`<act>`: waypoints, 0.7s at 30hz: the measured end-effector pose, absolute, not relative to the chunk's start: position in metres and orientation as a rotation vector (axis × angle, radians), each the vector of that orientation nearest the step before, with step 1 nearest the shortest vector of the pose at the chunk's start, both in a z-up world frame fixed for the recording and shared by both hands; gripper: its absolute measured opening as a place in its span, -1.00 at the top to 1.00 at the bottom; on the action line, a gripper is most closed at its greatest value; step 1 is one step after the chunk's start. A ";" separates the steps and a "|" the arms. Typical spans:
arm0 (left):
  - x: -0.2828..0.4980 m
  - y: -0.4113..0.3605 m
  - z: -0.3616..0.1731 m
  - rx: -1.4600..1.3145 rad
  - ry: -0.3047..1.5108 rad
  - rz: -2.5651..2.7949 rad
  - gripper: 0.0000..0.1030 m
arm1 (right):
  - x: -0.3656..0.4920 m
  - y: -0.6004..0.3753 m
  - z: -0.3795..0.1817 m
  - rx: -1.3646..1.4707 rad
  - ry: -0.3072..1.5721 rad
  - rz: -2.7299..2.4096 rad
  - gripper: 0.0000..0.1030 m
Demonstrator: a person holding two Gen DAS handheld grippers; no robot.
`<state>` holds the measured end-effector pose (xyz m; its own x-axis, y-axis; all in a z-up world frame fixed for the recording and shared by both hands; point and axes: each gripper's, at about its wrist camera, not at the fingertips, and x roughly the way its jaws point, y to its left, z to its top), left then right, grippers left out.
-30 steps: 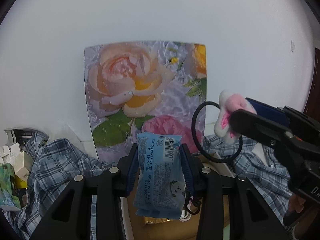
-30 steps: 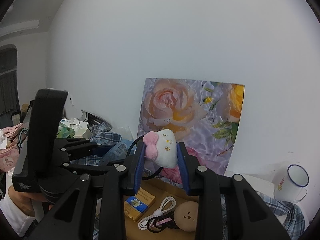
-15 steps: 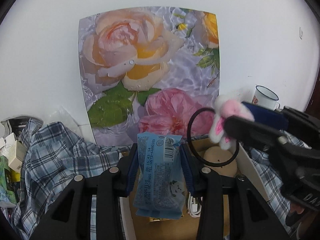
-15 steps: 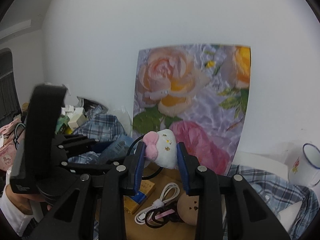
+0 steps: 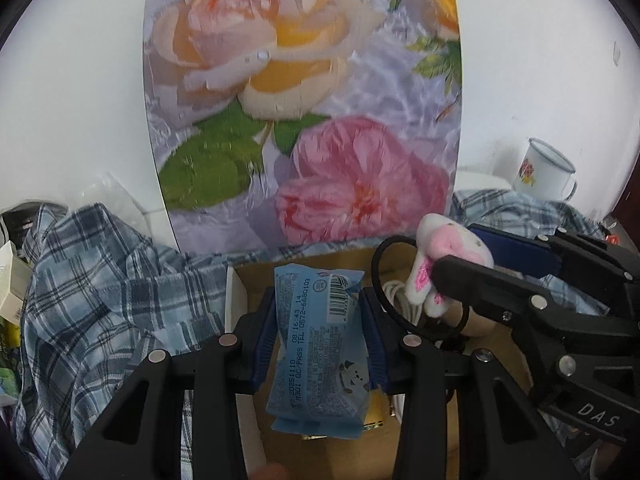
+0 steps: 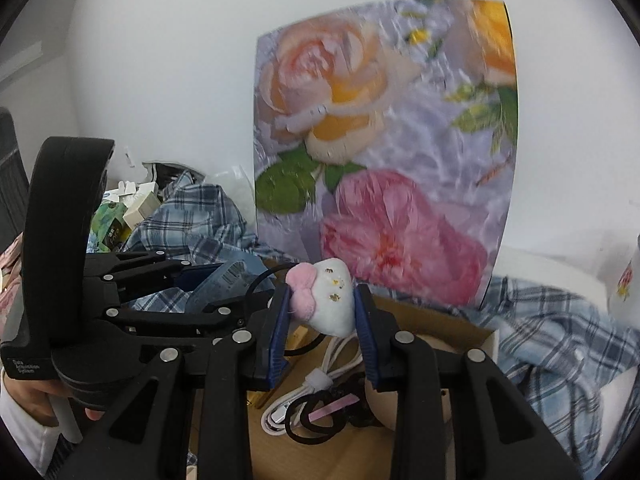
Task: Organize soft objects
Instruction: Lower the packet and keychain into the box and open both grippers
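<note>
Plush toy (image 6: pixel 328 300) half-hidden in right gripper (image 6: pixel 322 320) | blue packet (image 5: pixel 320 348) pinched, left gripper (image 5: pixel 318 344)

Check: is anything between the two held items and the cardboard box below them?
Nothing visible blocks either. The left claw holds the blue packet and the right claw holds the plush toy, both over the open cardboard box.
</note>
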<state>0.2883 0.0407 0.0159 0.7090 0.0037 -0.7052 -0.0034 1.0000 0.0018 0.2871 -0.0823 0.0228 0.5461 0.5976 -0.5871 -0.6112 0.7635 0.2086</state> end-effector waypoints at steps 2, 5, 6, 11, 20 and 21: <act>0.291 0.041 0.010 0.010 0.805 0.010 0.18 | 0.290 -0.081 0.017 -0.022 0.707 0.712 0.40; 0.292 0.041 0.002 0.001 0.827 0.006 0.18 | 0.292 -0.079 0.011 -0.026 0.730 0.710 0.40; 0.294 0.042 0.001 -0.003 0.833 0.002 0.18 | 0.292 -0.079 0.010 -0.028 0.734 0.710 0.40; 0.296 0.044 -0.005 -0.010 0.852 0.004 0.18 | 0.292 -0.075 0.006 -0.046 0.743 0.683 0.25; 0.297 0.059 -0.002 -0.062 0.834 0.074 -1.00 | 0.303 -0.094 0.008 0.023 0.728 0.608 -0.92; 0.296 0.061 -0.001 -0.056 0.808 0.088 -1.00 | 0.303 -0.095 0.009 0.028 0.723 0.600 -0.99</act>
<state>0.2956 0.0610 -0.0008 0.6872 0.0568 -0.7242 -0.0997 0.9949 -0.0165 0.3033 -0.0951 0.0091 0.5900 0.5247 -0.6137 -0.5059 0.8326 0.2254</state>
